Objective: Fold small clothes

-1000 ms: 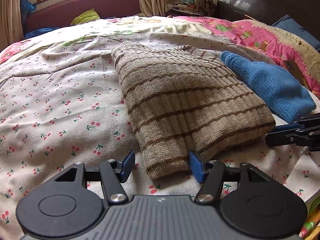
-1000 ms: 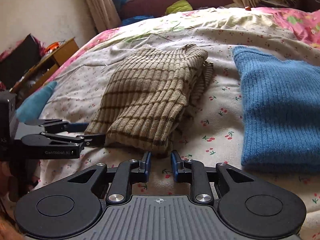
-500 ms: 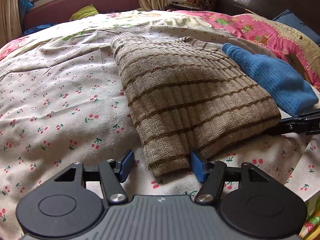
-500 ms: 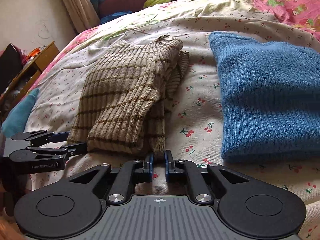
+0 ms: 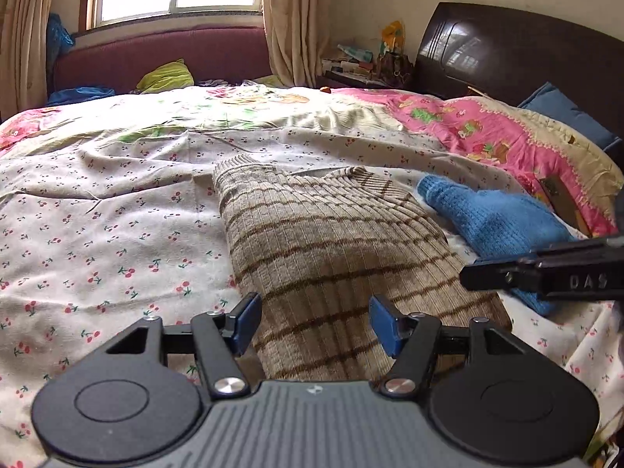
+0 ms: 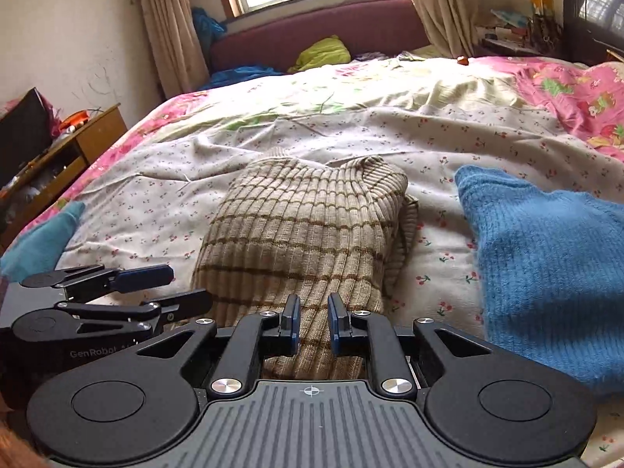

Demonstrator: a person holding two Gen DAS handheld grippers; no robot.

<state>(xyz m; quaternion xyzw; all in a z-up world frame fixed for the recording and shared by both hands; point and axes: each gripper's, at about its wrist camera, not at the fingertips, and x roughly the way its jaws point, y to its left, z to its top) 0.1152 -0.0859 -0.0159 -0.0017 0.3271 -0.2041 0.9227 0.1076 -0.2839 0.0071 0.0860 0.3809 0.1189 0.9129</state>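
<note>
A beige, brown-striped ribbed sweater [image 5: 331, 241] [image 6: 304, 226] lies folded on the cherry-print bed cover [image 5: 109, 226]. Its near end runs in between and under both grippers. My left gripper [image 5: 315, 323] is open wide over the sweater's near left part, with fabric filling the gap between its blue pads [image 5: 246, 321]. My right gripper [image 6: 314, 325] has a narrow gap and its jaws are opening. Striped fabric shows between them, with no visible pinch. Each gripper also shows in the other's view: the left gripper [image 6: 163, 288] and the right gripper [image 5: 479, 273].
A folded blue knit sweater [image 5: 495, 222] [image 6: 546, 265] lies just right of the striped one. A pink quilt [image 5: 487, 132] and dark headboard [image 5: 507, 50] are at the far right. A teal cloth [image 6: 43, 238] and wooden cabinet [image 6: 78, 144] sit at the left bed edge.
Both grippers have come forward over the sweater's near edge and tilted up, showing more of the room. The right jaws narrowed, then widened a little. The left jaws have kept their width.
</note>
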